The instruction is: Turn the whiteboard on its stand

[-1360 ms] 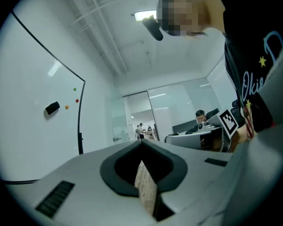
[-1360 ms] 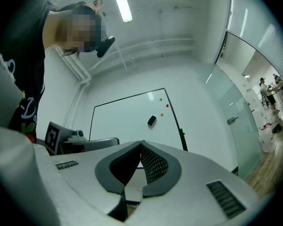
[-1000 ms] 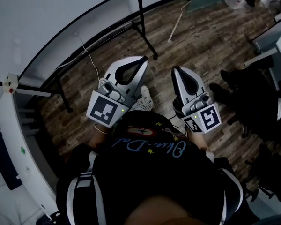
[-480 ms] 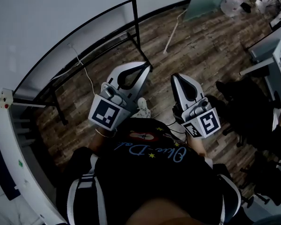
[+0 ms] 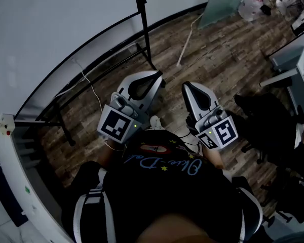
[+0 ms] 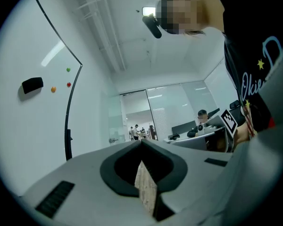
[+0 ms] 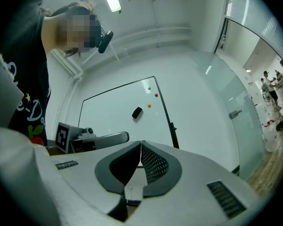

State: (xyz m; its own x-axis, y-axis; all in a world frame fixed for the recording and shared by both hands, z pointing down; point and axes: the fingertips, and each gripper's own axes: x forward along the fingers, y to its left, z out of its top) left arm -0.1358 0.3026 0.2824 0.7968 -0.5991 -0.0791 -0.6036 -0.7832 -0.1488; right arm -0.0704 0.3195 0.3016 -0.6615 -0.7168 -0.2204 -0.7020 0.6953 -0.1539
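Observation:
The whiteboard (image 5: 50, 29) stands at the upper left of the head view, a wide white panel in a thin black frame on a black stand (image 5: 142, 29). A black eraser (image 6: 32, 84) and three small magnets (image 6: 53, 89) stick to it. Both grippers are held low in front of the person, short of the board and touching nothing. My left gripper (image 5: 159, 75) points toward the stand's foot, jaws shut and empty (image 6: 141, 144). My right gripper (image 5: 184, 86) is beside it, also shut with nothing between its jaws (image 7: 140, 145); its view faces the whiteboard (image 7: 113, 121).
A wood-pattern floor (image 5: 213, 59) lies ahead, with a white cable (image 5: 88, 80) trailing under the board. A glass partition (image 5: 223, 1) stands at the back right. A desk (image 5: 289, 70) and dark chairs (image 5: 263, 120) are at the right, a white cabinet (image 5: 10, 156) at the left.
The person has stepped closer to the whiteboard; its stand post now sits further left and nearer in view. Both grippers stay shut and side by side.

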